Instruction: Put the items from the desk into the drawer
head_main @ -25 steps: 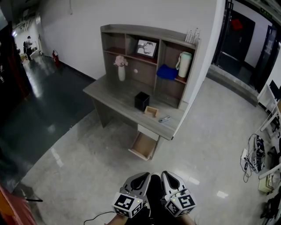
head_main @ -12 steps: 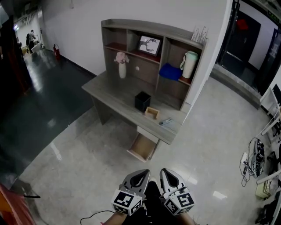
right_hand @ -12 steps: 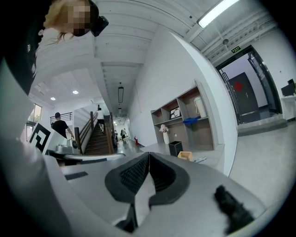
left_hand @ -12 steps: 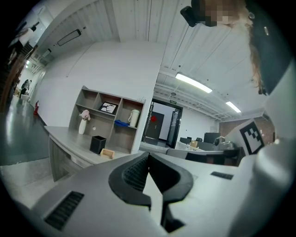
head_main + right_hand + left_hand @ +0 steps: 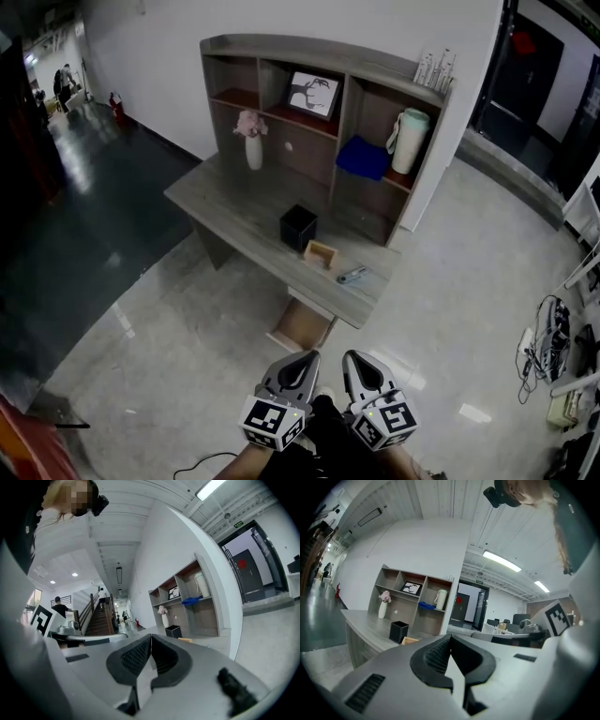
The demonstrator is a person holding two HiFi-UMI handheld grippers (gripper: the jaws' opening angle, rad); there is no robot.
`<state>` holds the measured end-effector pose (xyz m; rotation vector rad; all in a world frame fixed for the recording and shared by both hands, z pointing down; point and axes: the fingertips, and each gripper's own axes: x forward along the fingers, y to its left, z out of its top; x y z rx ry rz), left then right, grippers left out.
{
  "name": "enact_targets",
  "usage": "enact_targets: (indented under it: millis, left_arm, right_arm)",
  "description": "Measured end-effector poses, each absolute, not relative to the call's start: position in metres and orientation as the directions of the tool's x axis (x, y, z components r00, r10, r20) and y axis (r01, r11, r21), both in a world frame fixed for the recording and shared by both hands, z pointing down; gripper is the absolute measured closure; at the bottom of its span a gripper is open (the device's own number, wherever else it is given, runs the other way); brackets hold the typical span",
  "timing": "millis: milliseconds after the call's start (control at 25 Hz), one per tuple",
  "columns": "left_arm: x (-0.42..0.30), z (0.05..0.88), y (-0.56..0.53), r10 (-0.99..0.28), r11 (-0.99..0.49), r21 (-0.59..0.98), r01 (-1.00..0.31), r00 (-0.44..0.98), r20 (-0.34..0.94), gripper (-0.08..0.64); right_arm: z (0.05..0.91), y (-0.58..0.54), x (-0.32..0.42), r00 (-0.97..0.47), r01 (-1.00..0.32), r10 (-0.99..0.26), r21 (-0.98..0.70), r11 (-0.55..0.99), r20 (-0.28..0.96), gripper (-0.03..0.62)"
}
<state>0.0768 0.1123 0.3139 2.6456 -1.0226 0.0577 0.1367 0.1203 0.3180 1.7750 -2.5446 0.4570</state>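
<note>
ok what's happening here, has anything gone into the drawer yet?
Not started. A person holds the left gripper and right gripper side by side, low in front of them, both shut with nothing between the jaws. They stand back from the desk, with bare floor between. The black box, small wooden tray and small blue-grey item all sit on the desktop. The drawer below is pulled open, and what shows of it looks empty.
</note>
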Motion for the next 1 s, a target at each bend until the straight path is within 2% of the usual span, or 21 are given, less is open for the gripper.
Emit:
enact_targets:
  millis: [440,880,1000]
  left_arm:
    - [0.105,0.319,0.04,-0.676,-0.676,0.268,-0.687,0.722,0.147,0.551]
    - [0.128,0.334,-0.019,-0.703,-0.642,0.266,-0.72,0.69,0.173,0.551]
    - [0.139,0.341,-0.037,-0.704,-0.638,0.263,-0.724,0.687,0.182,0.551]
  right_arm:
    - [0.324,0.048,0.162,-0.385,-0.91,-0.906,-0.238,0.34,0.179,0.58]
    - [0.335,-0.012,0.178,-0.481,-0.872,-0.848,-0.222,0.436,0.223,0.58]
    - [0.338,-0.032,0.185,-0.526,-0.847,-0.826,-0.208,0.488,0.202,0.58]
